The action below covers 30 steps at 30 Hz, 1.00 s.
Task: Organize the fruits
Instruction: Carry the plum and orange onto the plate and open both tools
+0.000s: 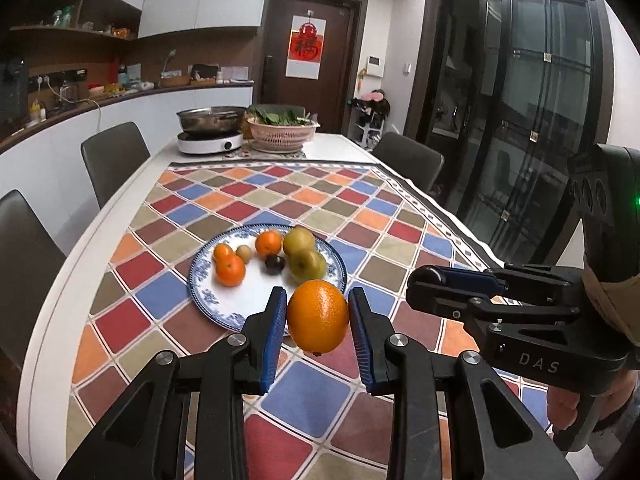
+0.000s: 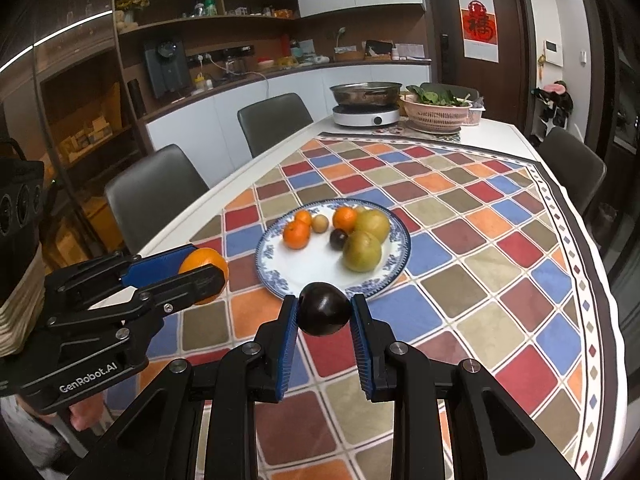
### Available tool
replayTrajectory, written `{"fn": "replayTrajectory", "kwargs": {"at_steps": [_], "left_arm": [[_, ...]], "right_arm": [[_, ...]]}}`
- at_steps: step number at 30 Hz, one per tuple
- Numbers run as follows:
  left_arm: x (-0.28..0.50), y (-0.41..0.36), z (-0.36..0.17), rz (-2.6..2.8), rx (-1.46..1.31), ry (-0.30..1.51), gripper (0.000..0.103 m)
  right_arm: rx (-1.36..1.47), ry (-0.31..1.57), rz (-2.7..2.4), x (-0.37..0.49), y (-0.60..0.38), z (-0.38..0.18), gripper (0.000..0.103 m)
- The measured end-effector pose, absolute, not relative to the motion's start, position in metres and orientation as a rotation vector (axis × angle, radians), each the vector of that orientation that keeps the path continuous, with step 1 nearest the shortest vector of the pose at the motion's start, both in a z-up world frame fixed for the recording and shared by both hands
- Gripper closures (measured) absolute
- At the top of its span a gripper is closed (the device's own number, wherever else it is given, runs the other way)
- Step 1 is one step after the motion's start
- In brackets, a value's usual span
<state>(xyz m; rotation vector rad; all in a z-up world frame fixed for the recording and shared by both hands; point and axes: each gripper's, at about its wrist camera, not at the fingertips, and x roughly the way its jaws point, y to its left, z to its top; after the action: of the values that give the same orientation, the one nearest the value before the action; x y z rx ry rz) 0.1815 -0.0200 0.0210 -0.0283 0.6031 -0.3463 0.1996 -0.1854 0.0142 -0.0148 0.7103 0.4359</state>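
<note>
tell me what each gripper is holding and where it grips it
The left gripper holds an orange, pads pressing on its two opposite sides. The right gripper holds a dark purple fruit the same way.

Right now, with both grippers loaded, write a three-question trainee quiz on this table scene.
1. True or false: the left gripper is shut on the large round orange.
2. What does the right gripper hold? A) green pear B) dark purple round fruit C) tangerine
3. Fill in: the loose fruits lie on a blue-and-white patterned ____.

Key: 1 true; 2 B; 3 plate.
</note>
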Motion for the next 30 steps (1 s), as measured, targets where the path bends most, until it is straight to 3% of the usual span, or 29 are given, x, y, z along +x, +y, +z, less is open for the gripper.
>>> {"fn": "replayTrajectory", "kwargs": {"at_steps": [30], "left_arm": [[0.251, 0.025, 0.007, -0.343, -0.026, 0.611, 0.071]], "right_arm": [[-0.022, 0.726, 0.446, 0.263, -0.128, 0.008, 0.076]]}}
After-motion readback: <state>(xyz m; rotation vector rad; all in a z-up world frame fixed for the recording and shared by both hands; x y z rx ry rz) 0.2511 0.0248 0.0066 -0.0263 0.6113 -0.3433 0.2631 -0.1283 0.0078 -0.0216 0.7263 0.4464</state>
